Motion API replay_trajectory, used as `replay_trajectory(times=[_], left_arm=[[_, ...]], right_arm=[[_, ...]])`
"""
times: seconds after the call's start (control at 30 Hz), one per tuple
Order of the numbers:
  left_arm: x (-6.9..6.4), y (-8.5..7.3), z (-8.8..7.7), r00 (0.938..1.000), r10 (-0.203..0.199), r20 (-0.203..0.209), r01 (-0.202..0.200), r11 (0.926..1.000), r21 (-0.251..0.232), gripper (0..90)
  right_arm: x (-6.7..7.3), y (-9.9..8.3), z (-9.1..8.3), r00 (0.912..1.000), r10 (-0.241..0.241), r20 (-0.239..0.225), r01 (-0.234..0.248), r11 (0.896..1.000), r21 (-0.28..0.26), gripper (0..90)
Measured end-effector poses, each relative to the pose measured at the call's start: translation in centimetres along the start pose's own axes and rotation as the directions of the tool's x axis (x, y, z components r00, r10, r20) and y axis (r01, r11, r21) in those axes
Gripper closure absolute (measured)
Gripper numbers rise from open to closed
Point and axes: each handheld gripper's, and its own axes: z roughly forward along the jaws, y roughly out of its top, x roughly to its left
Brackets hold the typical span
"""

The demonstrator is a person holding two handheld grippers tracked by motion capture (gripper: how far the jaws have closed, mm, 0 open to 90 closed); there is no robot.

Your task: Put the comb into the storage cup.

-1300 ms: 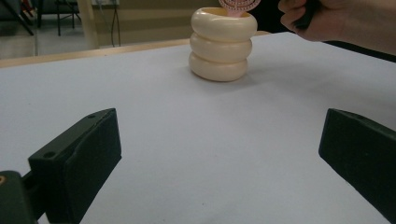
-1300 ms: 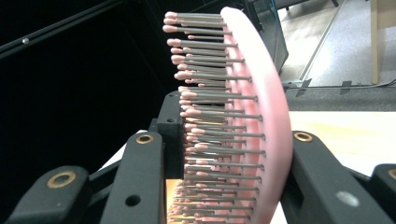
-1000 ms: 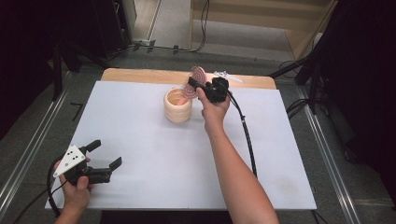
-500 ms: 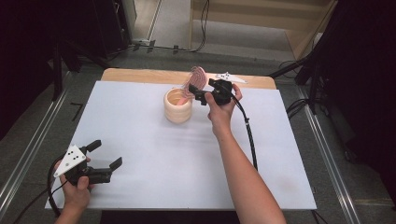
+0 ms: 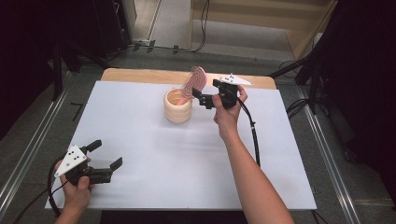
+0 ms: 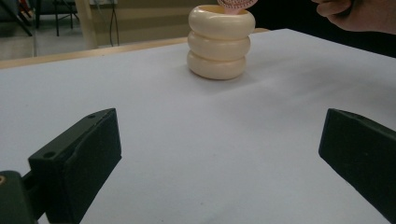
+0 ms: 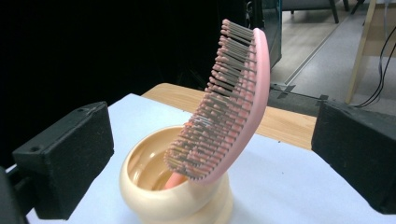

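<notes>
A cream ribbed cup (image 5: 178, 106) stands at the back middle of the white table (image 5: 140, 186). In it a pink hairbrush (image 5: 195, 81) stands handle down, its bristled head leaning out over the rim toward the right. Just right of the brush, my right gripper (image 5: 198, 98) is open. Its jaws have just been opening and press on nothing. In the right gripper view the brush (image 7: 229, 107) and cup (image 7: 154, 186) sit ahead between the wide jaws of the right gripper (image 7: 212, 156). My left gripper (image 5: 108, 153) rests open at the front left, far from the cup (image 6: 219, 44).
A wooden strip (image 5: 140, 74) runs along the table's back edge. The right gripper's black cable (image 5: 254, 135) trails beside the forearm. Dark stands and floor cables surround the table. In the left gripper view, the person's right hand (image 6: 359, 16) is at the top right.
The right gripper let go of the brush and drew back to the right, away from the cup. The brush stays leaning in the cup. The left gripper kept still.
</notes>
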Motion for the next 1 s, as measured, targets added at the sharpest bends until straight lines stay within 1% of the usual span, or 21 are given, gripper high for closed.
replay_trajectory(times=[0.13,0.27,0.53,0.67,0.8,0.87,1.0], left_arm=[[0.0,0.0,0.0,1.0000,0.003,0.000,-0.003,1.0000,0.001,0.0],[0.0,0.0,0.0,1.0000,0.007,0.000,-0.007,1.0000,0.002,0.0],[0.0,0.0,0.0,1.0000,0.009,-0.001,-0.009,0.9999,0.005,0.0],[0.0,0.0,0.0,1.0000,0.008,-0.001,-0.008,0.9999,0.006,0.0],[0.0,0.0,0.0,1.0000,0.010,0.000,-0.010,0.9999,0.006,0.0],[-0.1,0.0,0.0,1.0000,0.009,0.000,-0.009,0.9999,0.006,0.0],[-0.1,0.0,0.1,0.9999,0.010,0.001,-0.010,0.9999,0.006,0.0]], right_arm=[[0.1,-0.3,-0.9,0.9998,-0.020,0.003,0.020,1.000,0.000,0.0],[0.1,-0.6,-1.8,0.9998,-0.021,0.004,0.021,1.000,-0.006,0.0],[0.1,-1.3,-3.3,0.9985,-0.054,0.003,0.054,0.999,-0.004,0.0],[0.4,-1.5,-4.0,0.9973,-0.073,0.004,0.073,0.997,-0.004,0.0],[0.8,-1.8,-4.9,0.9950,-0.098,0.018,0.099,0.995,-0.024,0.0],[0.9,-1.9,-5.3,0.9941,-0.108,0.014,0.108,0.994,-0.028,0.0],[1.1,-2.1,-6.0,0.9936,-0.113,0.004,0.113,0.993,-0.032,0.0]])
